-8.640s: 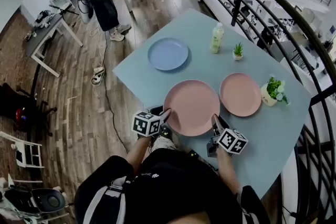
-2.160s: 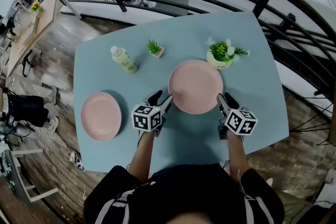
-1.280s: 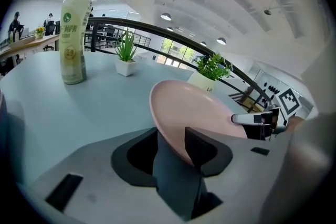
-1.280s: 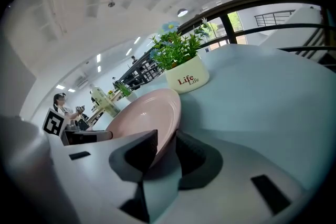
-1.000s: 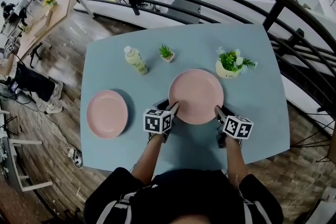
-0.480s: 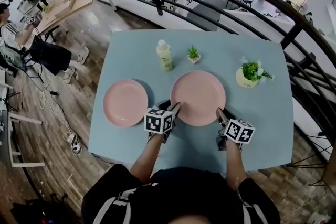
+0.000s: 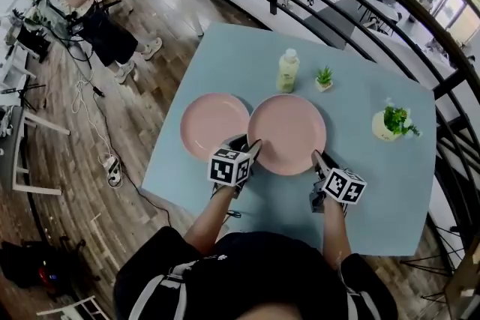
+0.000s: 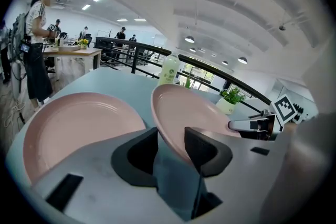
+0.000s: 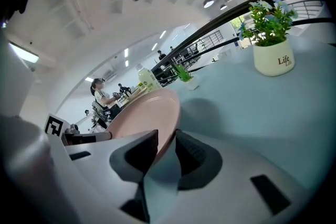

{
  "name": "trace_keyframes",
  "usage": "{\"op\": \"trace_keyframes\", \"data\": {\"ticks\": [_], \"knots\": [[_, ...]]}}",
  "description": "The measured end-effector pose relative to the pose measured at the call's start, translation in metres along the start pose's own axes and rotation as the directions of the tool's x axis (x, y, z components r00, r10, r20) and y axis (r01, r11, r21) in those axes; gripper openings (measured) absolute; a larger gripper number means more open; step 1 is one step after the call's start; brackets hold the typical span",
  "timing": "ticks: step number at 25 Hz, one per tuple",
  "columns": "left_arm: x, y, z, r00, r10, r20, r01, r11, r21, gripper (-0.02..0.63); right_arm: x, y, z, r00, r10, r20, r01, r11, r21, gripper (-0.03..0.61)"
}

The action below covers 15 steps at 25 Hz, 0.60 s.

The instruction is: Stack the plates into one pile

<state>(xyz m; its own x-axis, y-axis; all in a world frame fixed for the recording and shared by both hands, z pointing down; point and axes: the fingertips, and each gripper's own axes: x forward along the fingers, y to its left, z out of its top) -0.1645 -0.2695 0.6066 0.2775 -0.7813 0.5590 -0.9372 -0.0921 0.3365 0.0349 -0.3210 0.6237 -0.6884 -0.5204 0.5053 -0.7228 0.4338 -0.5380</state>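
Observation:
A large pink plate [image 7: 287,133] hangs just above the blue table [image 7: 375,191], gripped at both sides of its near rim. My left gripper [image 7: 253,151] is shut on its left rim, and my right gripper [image 7: 319,159] is shut on its right rim. A smaller pink plate [image 7: 214,125] lies flat on the table just left of the large one, their rims meeting in the head view. In the left gripper view the large plate [image 8: 194,113] tilts between the jaws, with the smaller plate [image 8: 79,128] to its left. The right gripper view shows the large plate [image 9: 144,115] edge-on.
A pale green bottle [image 7: 288,70] and a tiny potted plant [image 7: 324,77] stand behind the plates. A bigger plant in a white pot [image 7: 390,124] is at the right. Black railings curve round the table's far side. A person [image 7: 82,7] stands at the upper left by a wooden table.
Both grippers have carried the large pink plate leftward across the table. The gap to the smaller pink plate has closed, and their rims now meet.

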Motion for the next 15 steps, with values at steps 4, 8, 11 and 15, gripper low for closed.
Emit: {"op": "trace_keyframes", "data": {"ticks": [4,8,11,15], "knots": [[-0.021,0.030,-0.006,0.999,0.044,0.027,-0.043,0.998,-0.035,0.163,0.023,0.029,-0.004,0.999,0.031,-0.024,-0.032,0.999,-0.039,0.102],[-0.047,0.065,-0.005,0.997,0.063,0.048,-0.059,0.995,-0.074,0.163,0.044,0.068,-0.007,0.997,0.057,-0.042,-0.060,0.996,-0.064,0.101],[-0.063,0.087,-0.008,0.995,0.083,0.054,-0.078,0.993,-0.084,0.163,0.059,0.090,-0.014,0.996,0.070,-0.056,-0.074,0.994,-0.078,0.101],[-0.080,0.113,-0.013,0.993,0.104,0.058,-0.097,0.990,-0.101,0.164,0.076,0.115,-0.021,0.993,0.090,-0.077,-0.097,0.990,-0.098,0.101]]}}
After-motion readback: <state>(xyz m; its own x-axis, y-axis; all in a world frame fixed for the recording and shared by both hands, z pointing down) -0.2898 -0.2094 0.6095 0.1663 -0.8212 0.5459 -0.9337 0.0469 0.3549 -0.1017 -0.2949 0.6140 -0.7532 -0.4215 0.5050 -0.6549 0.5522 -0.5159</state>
